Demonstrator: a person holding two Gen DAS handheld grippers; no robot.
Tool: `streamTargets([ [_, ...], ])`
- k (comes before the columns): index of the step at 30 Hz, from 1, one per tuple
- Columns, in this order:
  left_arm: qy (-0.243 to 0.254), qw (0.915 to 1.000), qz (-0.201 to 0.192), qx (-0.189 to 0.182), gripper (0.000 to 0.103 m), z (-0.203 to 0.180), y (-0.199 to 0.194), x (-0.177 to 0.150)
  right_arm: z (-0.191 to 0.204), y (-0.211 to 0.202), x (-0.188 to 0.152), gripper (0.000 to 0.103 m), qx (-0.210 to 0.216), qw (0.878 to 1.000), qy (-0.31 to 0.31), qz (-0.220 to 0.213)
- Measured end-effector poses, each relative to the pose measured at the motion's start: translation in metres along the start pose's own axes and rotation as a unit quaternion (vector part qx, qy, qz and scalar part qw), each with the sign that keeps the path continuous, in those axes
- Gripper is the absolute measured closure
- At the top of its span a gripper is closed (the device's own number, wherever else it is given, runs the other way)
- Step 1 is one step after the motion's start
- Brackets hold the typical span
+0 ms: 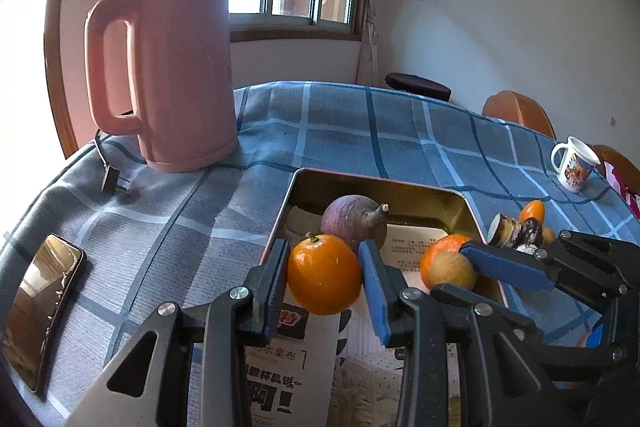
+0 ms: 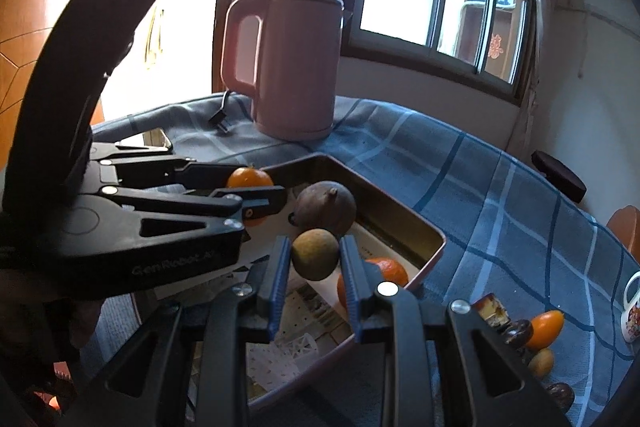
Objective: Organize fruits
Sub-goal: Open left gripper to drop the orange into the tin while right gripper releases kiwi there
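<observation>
- The metal tray (image 1: 466, 205) on the checked tablecloth (image 1: 340, 131) serves as the landmark; both grippers hang above its open top.
- The left gripper (image 1: 325, 273) is clamped on an orange (image 1: 324, 273) over the tray's near end, blue pads (image 1: 372, 283) pressing its flanks at the widest part.
- The right gripper (image 2: 314, 261) is clamped on a small brownish round fruit (image 2: 315, 254), also over the tray, just in front of the purple-brown fruit with a stem (image 2: 325, 207) that lies inside.
- Another orange (image 2: 386, 267) lies in the tray below the right gripper.
- Beyond the tray's right side, loose on the cloth, sit a small oval orange fruit (image 2: 546, 327), a small yellowish fruit (image 2: 541, 363) and some dark pieces I cannot identify.
- The pink kettle (image 1: 180, 67) stands well behind the tray's left corner.
- Handling judgement: the orange looks light, with firm but yielding, slightly slick skin; a grip across its middle holds best, and hard squeezing would bruise it.
- The brown fruit seems light and firm; being round, it would likely roll if released high, so setting it low in the tray is safer.
</observation>
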State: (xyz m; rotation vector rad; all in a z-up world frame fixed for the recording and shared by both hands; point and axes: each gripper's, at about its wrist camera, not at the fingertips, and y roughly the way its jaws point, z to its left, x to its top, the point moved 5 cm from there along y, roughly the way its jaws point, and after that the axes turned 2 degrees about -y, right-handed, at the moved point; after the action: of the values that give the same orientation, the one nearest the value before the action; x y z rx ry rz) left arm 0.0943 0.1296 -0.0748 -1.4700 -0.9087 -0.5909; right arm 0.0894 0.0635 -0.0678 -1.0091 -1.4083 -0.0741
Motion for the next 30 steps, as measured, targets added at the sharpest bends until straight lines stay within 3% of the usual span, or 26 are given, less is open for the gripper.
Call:
streamTargets([
  [10,0.002,0.9997,0.026,-0.004,0.065,-0.001,0.008,-0.002,0.005,0.016,-0.005,0.075,0.008,0.999,-0.010,0.042],
  [22,0.002,0.9994,0.035,0.003,0.065,0.000,0.012,-0.003,0.007,0.020,-0.006,0.074,0.009,0.998,-0.010,0.055],
  [25,0.002,0.9994,0.034,0.005,0.064,0.000,0.012,-0.002,0.008,0.021,-0.005,0.065,0.010,0.998,-0.010,0.057],
  [27,0.006,0.9996,0.028,0.006,0.060,0.000,0.010,-0.002,0.009,0.021,-0.005,0.056,0.013,0.998,-0.012,0.056],
  [30,0.011,0.9999,0.008,0.007,0.043,-0.003,0.003,-0.001,0.010,0.017,-0.005,0.054,0.004,0.999,-0.016,0.047],
])
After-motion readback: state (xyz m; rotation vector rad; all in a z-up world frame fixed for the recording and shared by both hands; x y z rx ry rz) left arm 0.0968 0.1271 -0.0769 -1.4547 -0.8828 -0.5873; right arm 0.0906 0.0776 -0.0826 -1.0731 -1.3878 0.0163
